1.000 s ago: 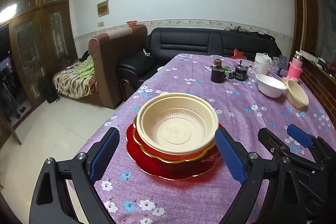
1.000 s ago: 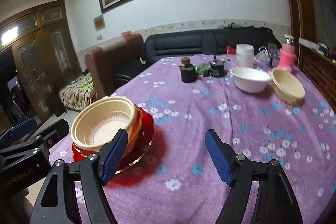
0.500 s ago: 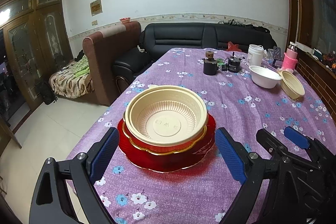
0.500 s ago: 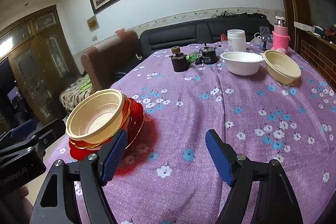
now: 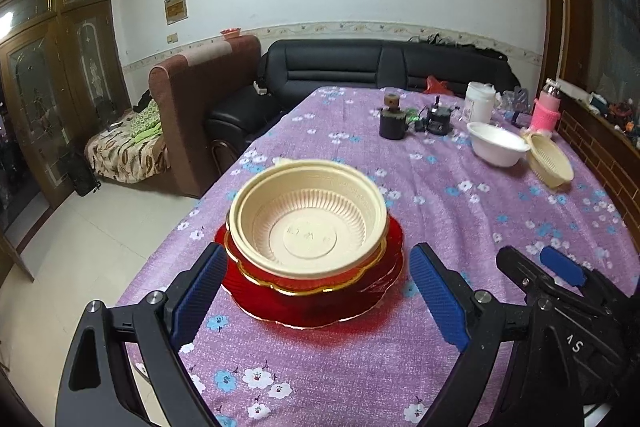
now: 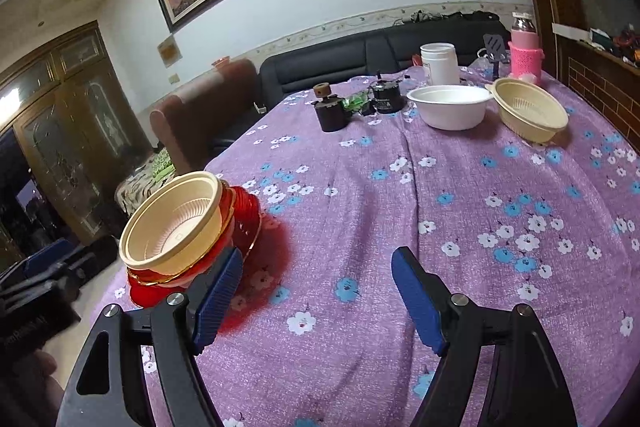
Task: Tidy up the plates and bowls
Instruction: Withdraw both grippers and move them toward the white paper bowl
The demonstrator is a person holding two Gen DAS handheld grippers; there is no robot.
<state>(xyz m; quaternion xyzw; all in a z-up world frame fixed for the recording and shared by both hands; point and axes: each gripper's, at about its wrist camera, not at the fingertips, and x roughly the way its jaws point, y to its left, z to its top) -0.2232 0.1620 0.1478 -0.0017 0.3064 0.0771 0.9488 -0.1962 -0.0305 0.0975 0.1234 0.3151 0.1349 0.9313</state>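
While both tools hang above the purple tablecloth [image 6: 360,187], findings near to far:
Left gripper [image 5: 316,291]: spread, flanking the stack, empty.
Right gripper [image 6: 316,293]: spread, empty, right of stack.
Stack: cream bowl [image 5: 310,223] on red plates [image 5: 320,301].
Beyond stack: white bowl [image 6: 450,107], second cream bowl [image 6: 528,115] touching.

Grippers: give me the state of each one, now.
Left gripper: open, holding nothing, jaws either side of the stacked cream bowl.
Right gripper: open, holding nothing, over the purple tablecloth.

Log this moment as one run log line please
left gripper: open, empty | right gripper: open, empty | cream ribbed plastic bowl: stacked on red gold-rimmed plates
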